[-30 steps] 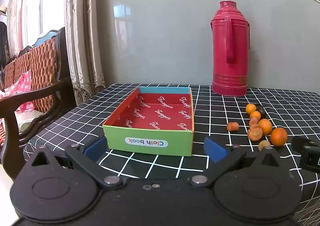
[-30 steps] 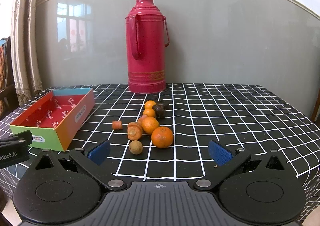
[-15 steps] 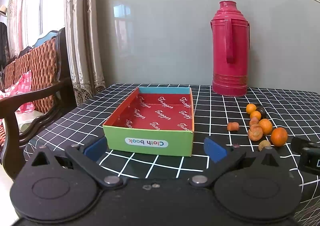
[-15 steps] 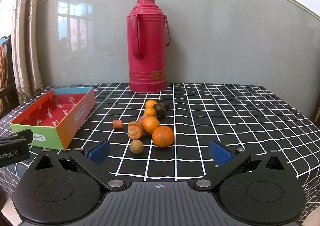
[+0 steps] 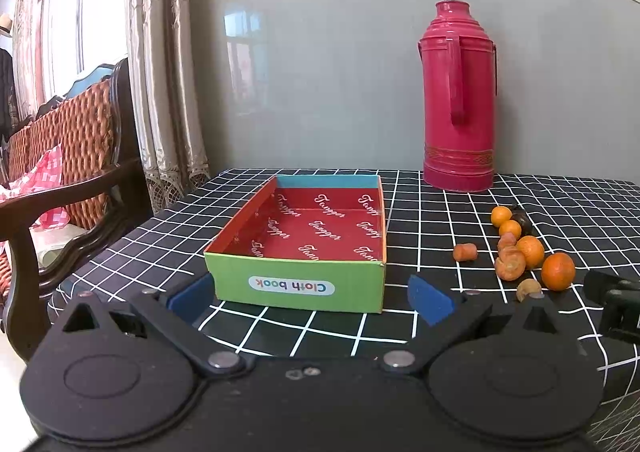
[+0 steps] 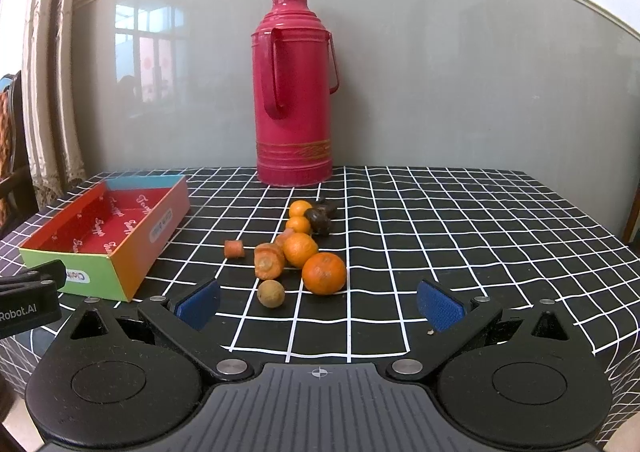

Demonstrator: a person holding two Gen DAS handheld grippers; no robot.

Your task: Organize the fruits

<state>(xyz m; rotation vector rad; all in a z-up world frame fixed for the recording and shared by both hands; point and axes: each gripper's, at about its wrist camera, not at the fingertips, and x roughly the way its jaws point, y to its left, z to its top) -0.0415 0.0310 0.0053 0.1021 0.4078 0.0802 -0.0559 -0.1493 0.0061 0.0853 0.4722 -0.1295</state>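
Observation:
A shallow cardboard box (image 5: 296, 286) with a green front and a red lining (image 6: 120, 212) sits empty on the checked tablecloth. To its right lies a cluster of fruit: a large orange (image 6: 323, 273), another orange (image 6: 300, 249), two small oranges (image 6: 300, 209), carrot-like pieces (image 6: 269, 261), a brown round fruit (image 6: 271, 293) and dark fruit (image 6: 319, 220). My left gripper (image 5: 310, 298) stands open just in front of the box. My right gripper (image 6: 318, 302) is open, near the brown fruit and large orange, holding nothing.
A tall red thermos (image 6: 294, 92) stands at the back against the grey wall. A wooden armchair (image 5: 64, 180) and curtains (image 5: 168, 72) are left of the table. The table edge drops off at the left and right.
The right gripper has crept slightly forward toward the fruit. The left gripper has barely moved.

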